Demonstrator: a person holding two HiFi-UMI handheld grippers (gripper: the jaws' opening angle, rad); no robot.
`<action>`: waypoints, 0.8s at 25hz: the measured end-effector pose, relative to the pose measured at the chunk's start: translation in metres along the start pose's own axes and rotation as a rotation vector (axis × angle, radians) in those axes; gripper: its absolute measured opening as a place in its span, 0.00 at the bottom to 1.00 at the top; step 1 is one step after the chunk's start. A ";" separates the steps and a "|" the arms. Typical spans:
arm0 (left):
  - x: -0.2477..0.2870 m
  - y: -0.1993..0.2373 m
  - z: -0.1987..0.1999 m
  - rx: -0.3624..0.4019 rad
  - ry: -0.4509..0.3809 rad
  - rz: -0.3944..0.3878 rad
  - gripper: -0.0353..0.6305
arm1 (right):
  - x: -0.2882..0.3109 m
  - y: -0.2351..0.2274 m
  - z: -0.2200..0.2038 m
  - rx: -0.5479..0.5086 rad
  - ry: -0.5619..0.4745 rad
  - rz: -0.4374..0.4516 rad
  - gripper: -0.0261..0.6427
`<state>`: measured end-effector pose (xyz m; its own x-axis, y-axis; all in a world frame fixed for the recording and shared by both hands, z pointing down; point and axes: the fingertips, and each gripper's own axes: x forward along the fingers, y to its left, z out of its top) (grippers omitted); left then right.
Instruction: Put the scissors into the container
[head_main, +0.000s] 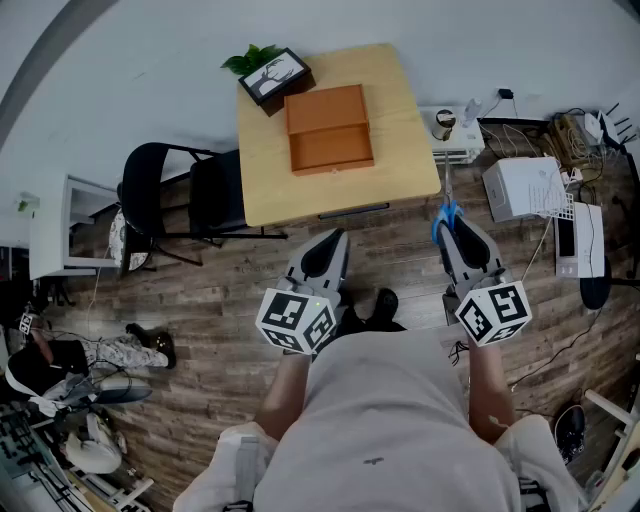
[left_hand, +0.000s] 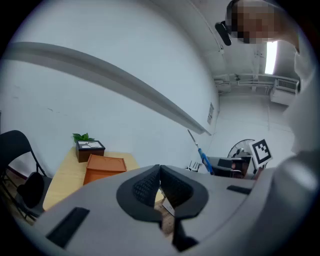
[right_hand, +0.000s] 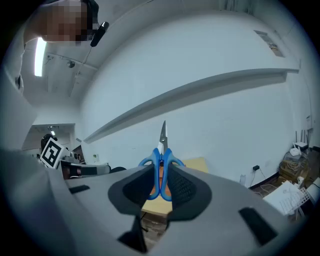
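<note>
Blue-handled scissors (right_hand: 161, 159) stand with blades pointing up, clamped by their handles in my right gripper (right_hand: 161, 176), which is shut on them. In the head view the scissors (head_main: 446, 212) stick out of the right gripper (head_main: 452, 226) just off the table's near right corner. The orange open container (head_main: 328, 129) lies on the light wooden table (head_main: 400, 160), ahead and to the left of that gripper. My left gripper (head_main: 330, 242) hangs near the table's front edge, jaws shut with nothing between them. In the left gripper view the container (left_hand: 104, 169) lies far left and the scissors (left_hand: 201, 154) show at right.
A dark box with a picture and a green plant (head_main: 270, 72) stands at the table's far left corner. A black folding chair (head_main: 175, 205) stands left of the table. A white unit with a cup (head_main: 445, 128), a white box (head_main: 525, 188) and cables lie to the right.
</note>
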<state>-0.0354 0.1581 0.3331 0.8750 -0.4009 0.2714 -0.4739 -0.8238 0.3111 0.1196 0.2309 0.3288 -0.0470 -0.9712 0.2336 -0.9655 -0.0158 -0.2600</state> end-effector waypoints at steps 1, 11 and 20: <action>-0.002 0.000 0.000 0.004 -0.006 0.007 0.06 | -0.001 -0.001 -0.001 -0.005 -0.004 0.004 0.16; -0.013 -0.005 -0.002 0.013 -0.024 0.044 0.06 | -0.016 0.000 -0.005 -0.013 -0.015 0.021 0.16; -0.022 -0.012 -0.014 0.012 -0.011 0.073 0.06 | -0.027 -0.001 -0.012 -0.022 -0.029 0.030 0.16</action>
<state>-0.0509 0.1821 0.3360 0.8394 -0.4640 0.2832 -0.5350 -0.7972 0.2798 0.1183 0.2603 0.3340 -0.0685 -0.9776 0.1988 -0.9691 0.0179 -0.2459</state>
